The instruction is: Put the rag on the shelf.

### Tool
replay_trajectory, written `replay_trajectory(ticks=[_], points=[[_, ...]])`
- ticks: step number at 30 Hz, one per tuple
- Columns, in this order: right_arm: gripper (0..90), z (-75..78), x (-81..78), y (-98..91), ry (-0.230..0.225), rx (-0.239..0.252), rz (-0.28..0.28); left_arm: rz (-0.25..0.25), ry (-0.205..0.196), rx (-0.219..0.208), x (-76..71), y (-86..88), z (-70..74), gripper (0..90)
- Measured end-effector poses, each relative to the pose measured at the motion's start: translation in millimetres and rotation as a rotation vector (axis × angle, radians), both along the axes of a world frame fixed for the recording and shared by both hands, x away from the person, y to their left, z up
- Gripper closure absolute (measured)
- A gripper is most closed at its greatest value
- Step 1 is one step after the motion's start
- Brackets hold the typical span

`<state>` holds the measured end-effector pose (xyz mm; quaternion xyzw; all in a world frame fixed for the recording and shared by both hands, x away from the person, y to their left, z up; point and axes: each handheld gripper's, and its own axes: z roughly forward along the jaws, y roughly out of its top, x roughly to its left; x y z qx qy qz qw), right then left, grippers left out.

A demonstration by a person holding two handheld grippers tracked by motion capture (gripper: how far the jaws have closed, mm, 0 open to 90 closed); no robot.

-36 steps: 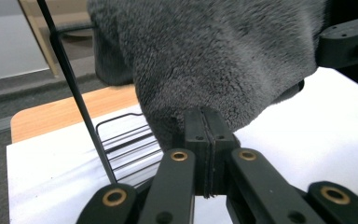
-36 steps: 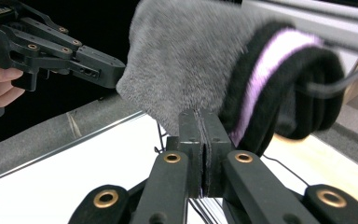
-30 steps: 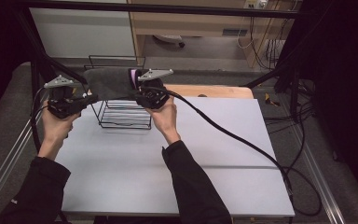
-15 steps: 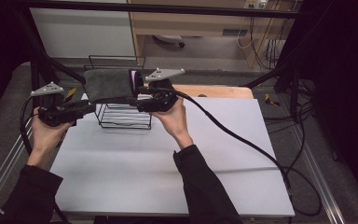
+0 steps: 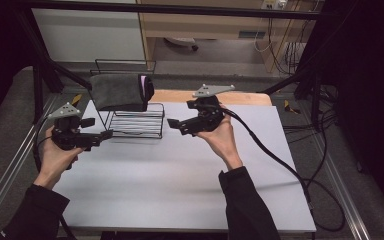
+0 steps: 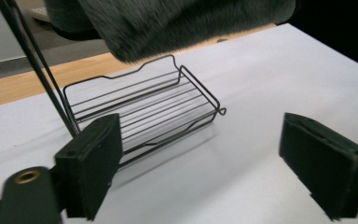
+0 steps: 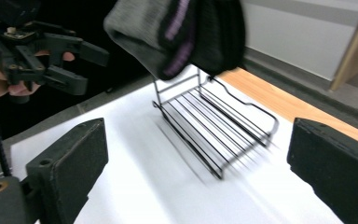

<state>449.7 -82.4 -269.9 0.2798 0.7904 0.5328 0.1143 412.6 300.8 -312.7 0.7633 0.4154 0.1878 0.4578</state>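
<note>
Grey cloth (image 5: 117,91) over wire rack (image 5: 135,120) (both grippers apart)

white table top (image 5: 180,175) with a wooden strip (image 5: 240,97) along its far edge, grey floor (image 5: 220,55) beyond, pale panel (image 5: 87,32) at the back left, light wood cabinet (image 5: 205,22) behind, black frame bars (image 5: 180,9), cables (image 5: 292,47) trailing right, dim room

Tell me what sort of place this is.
Probably a lab or workshop bench set up for recording. A black frame surrounds the white table, cables trail by the back wall, and a wire rack holds a grey cloth.
</note>
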Motion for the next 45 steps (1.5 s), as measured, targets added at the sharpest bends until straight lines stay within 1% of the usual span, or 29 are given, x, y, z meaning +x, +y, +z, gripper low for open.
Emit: replay_trajectory(ticks=[3, 6, 8, 11, 12, 14, 15, 16, 19, 20, 23, 24, 26, 29, 31, 34, 35, 38, 41, 43, 45], points=[[3.3, -7.8, -3.0, -18.1, 0.01, 0.007, -0.014, 0.001, -0.005, 0.013, -2.8, -6.5, -7.8, 9.6], [2.0, -17.2, -6.5, -34.6, 0.027, 0.021, -0.022, -0.012, 0.005, 0.015, -4.7, -12.9, -15.0, 8.7], [1.3, -23.9, -9.1, -44.5, 0.029, 0.026, -0.033, -0.021, 0.008, 0.017, -6.5, -17.9, -19.9, 8.4], [0.7, -35.2, -14.4, -57.1, 0.038, 0.038, -0.037, -0.042, 0.006, 0.024, -10.6, -25.8, -28.4, 8.3], [0.6, -39.6, -16.4, -60.6, 0.043, 0.038, -0.036, -0.047, 0.003, 0.033, -12.3, -27.9, -31.1, 8.3], [0.6, -49.4, -20.9, -67.5, 0.045, 0.033, -0.032, -0.052, 0.002, 0.028, -16.1, -31.5, -38.1, 8.6], [0.6, -54.7, -23.0, -70.9, 0.049, 0.03, -0.03, -0.062, 0.009, 0.017, -17.4, -33.3, -42.6, 9.0], [0.5, -60.5, -25.3, -74.1, 0.051, 0.031, -0.029, -0.072, 0.013, 0.016, -18.8, -34.9, -47.1, 9.2], [0.5, -79.1, -31.7, -82.7, 0.07, 0.023, -0.024, -0.091, 0.019, 0.027, -22.9, -38.6, -59.9, 9.3], [0.5, -85.0, -33.4, -85.7, 0.076, 0.012, -0.022, -0.095, 0.024, 0.02, -24.3, -39.6, -63.9, 9.5], [0.5, -101.4, -37.9, -95.6, 0.095, 0.009, -0.036, -0.103, 0.027, 0.027, -27.3, -40.0, -73.8, 9.5], [0.5, -106.1, -39.5, -99.1, 0.1, 0.014, -0.041, -0.1, 0.031, 0.016, -28.5, -40.2, -77.2, 9.5], [0.6, -114.8, -42.9, -106.1, 0.103, 0.016, -0.053, -0.105, 0.036, 0.02, -30.8, -39.8, -83.8, 10.3], [0.6, -126.7, -47.7, -116.7, 0.112, 0.008, -0.074, -0.11, 0.045, 0.039, -34.5, -39.5, -93.4, 10.3], [0.6, -134.2, -50.5, -124.0, 0.119, -0.006, -0.089, -0.11, 0.052, 0.053, -36.6, -39.0, -99.6, 10.3], [0.6, -146.2, -55.1, -134.3, 0.136, -0.023, -0.104, -0.111, 0.061, 0.06, -38.9, -38.4, -108.2, 10.3], [0.5, -150.3, -56.5, -138.0, 0.139, -0.034, -0.106, -0.114, 0.065, 0.07, -39.3, -38.1, -110.3, 10.3], [0.5, -161.5, -62.1, -148.6, 0.157, -0.044, -0.111, -0.125, 0.07, 0.092, -40.8, -37.9, -115.1, 10.1], [0.5, -169.0, -68.2, -158.7, 0.171, -0.042, -0.12, -0.133, 0.076, 0.09, -42.0, -36.6, -118.3, 9.9], [0.6, -172.6, -72.2, -165.1, 0.163, -0.035, -0.125, -0.135, 0.082, 0.085, -42.6, -35.6, -120.3, 9.8], [0.6, -175.0, -75.4, -170.5, 0.165, -0.023, -0.136, -0.138, 0.087, 0.088, -42.9, -34.8, -122.2, 9.7]])
